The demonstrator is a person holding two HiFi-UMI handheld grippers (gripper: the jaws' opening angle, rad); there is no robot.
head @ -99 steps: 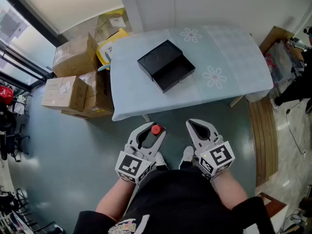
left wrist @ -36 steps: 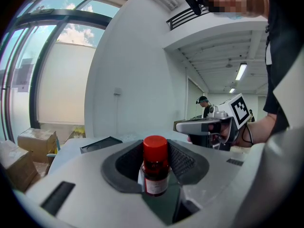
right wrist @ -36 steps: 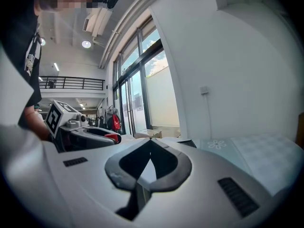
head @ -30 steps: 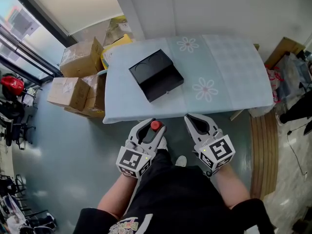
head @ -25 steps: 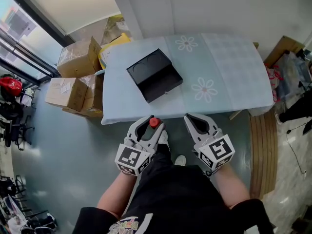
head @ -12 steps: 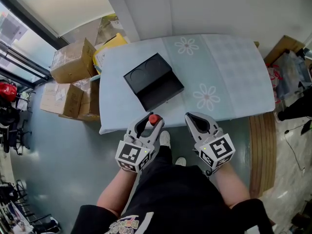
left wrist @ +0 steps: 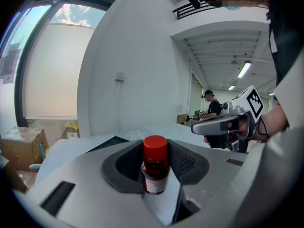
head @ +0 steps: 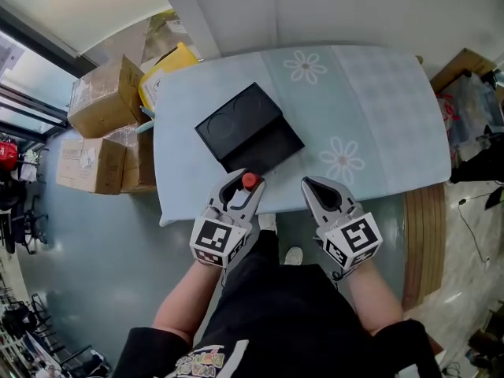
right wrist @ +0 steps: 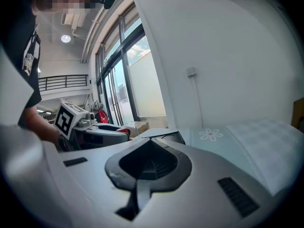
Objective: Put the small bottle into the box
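Left tool [head: 242, 186] round upright small bottle [left wrist: 155, 165]: red cap, dark body.

person | is wearing a black top [head: 291, 313] and white shoes [head: 296, 254] | grey left gripper [head: 240, 179] and right gripper [head: 316, 184] are bearing black-and-white marker cubes

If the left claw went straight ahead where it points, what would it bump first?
Probably the black box on the table, right ahead of the left claw and its small bottle. Height is hard to judge.
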